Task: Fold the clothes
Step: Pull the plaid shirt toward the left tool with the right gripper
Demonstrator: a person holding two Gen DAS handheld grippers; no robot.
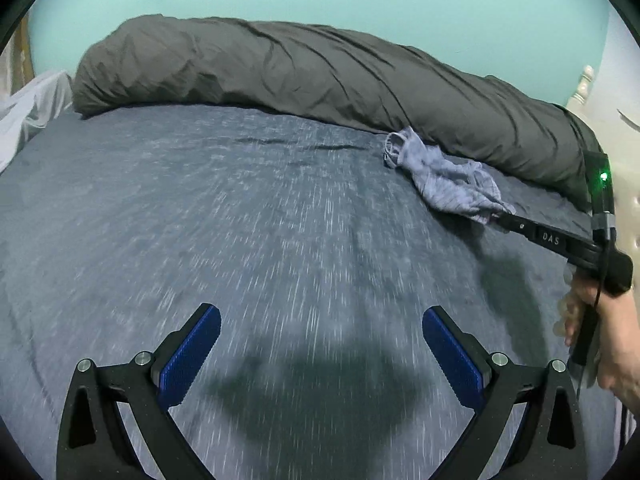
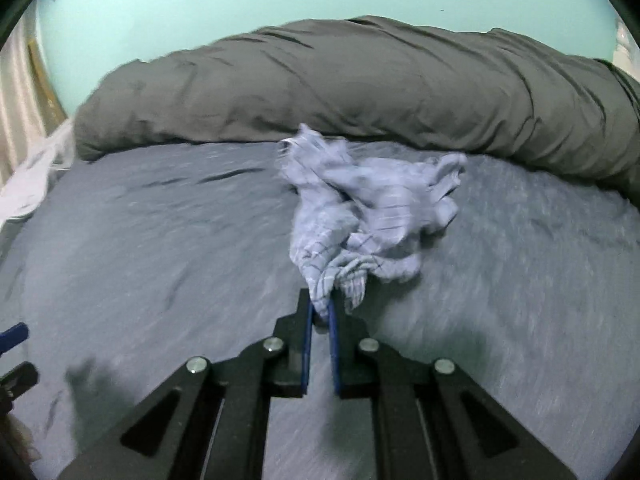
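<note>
Lying crumpled: thin, light blue checked cloth garment (image 2: 360,208), soft and matt. Spreading beneath: heathered blue-grey knit bed sheet (image 1: 240,208), matt. Bunching behind: dark grey duvet (image 1: 280,68), creased woven cloth, faintly sheened. Showing matt black plastic, ribbed blue rubbery pads (image 1: 192,356), shiny metal pins: left gripper (image 1: 320,354), right gripper (image 2: 320,312).

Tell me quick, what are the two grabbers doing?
Left gripper: open, holding nothing, above the bed sheet.
Right gripper: shut on the crumpled light blue garment.
</note>
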